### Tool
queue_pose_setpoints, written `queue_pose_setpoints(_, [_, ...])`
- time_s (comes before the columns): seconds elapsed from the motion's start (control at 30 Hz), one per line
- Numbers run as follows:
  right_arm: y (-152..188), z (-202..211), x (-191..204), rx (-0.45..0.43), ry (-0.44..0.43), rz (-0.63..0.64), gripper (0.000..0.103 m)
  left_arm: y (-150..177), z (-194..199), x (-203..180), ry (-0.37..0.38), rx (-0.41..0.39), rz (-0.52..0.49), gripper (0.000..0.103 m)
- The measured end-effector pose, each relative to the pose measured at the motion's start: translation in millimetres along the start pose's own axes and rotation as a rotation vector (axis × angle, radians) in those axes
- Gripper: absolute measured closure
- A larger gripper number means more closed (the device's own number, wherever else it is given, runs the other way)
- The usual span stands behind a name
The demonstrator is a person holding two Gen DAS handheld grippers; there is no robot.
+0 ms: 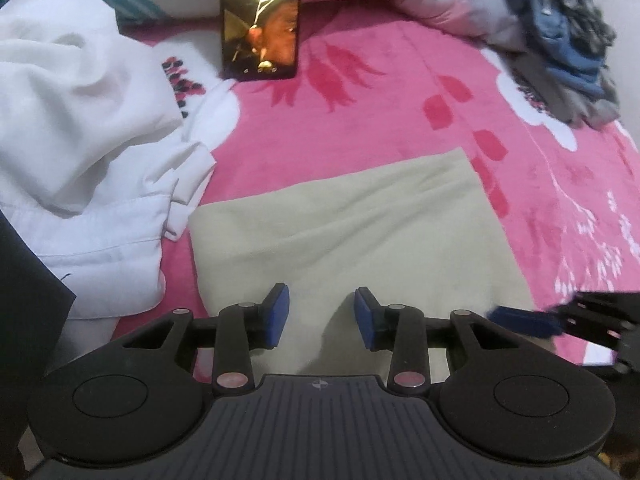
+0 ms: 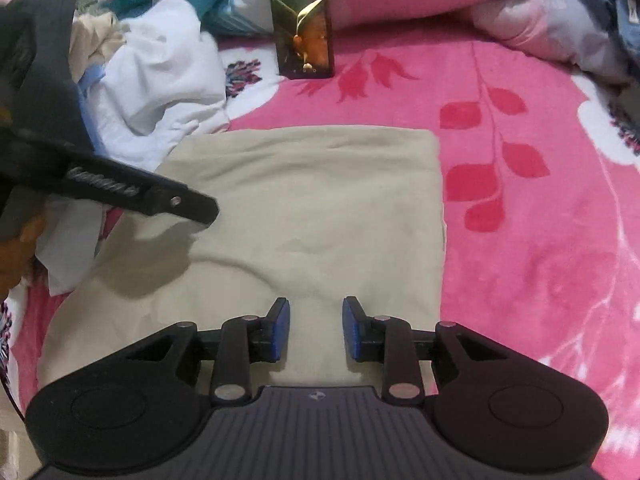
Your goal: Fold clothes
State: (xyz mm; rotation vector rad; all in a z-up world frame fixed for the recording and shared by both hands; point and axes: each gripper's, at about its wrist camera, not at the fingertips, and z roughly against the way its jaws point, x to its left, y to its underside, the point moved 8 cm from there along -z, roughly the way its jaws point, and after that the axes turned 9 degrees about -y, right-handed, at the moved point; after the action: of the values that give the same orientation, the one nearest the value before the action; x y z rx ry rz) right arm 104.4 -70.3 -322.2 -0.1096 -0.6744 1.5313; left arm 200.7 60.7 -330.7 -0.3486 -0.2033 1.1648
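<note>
Lying under both claws: beige cloth [image 2: 312,200]

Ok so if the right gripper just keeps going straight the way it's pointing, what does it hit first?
Most likely the beige folded cloth. The right gripper is open and angled down over it, so its fingertips would meet the fabric first. The phone propped farther ahead lies in the same direction, but depth is hard to judge.

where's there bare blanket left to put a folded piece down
Bare pink blanket lies right of the beige cloth, up to the pillows, and in a strip between the cloth's far edge and the propped phone. The left is crowded by the white clothes pile; both open grippers hover over the cloth.
</note>
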Motion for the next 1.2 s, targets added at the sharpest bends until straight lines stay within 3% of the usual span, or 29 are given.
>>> queue_pose_setpoints(0.13, [0.6,24.7,12.7,-0.050,-0.052,-0.031,0.072,-3.6,-3.8,-3.6,-0.048,0.030,-0.009,0.066])
queue_pose_setpoints(0.27, [29.1,5.7,15.3,0.069,-0.019,-0.019,0.072,-2.3,-3.4,-11.5,-0.108,0.045,-0.037,0.065])
queue_pose_setpoints(0.43, [32.5,10.8,16.1,0.060,0.002,-0.039,0.072,-3.6,-0.9,-16.1,-0.164,0.056,-0.045,0.064])
queue_pose_setpoints(1.2, [41.7,22.3,19.6,0.020,0.050,-0.080,0.068,-1.5,-2.5,-25.6,-0.270,0.073,-0.084,0.061])
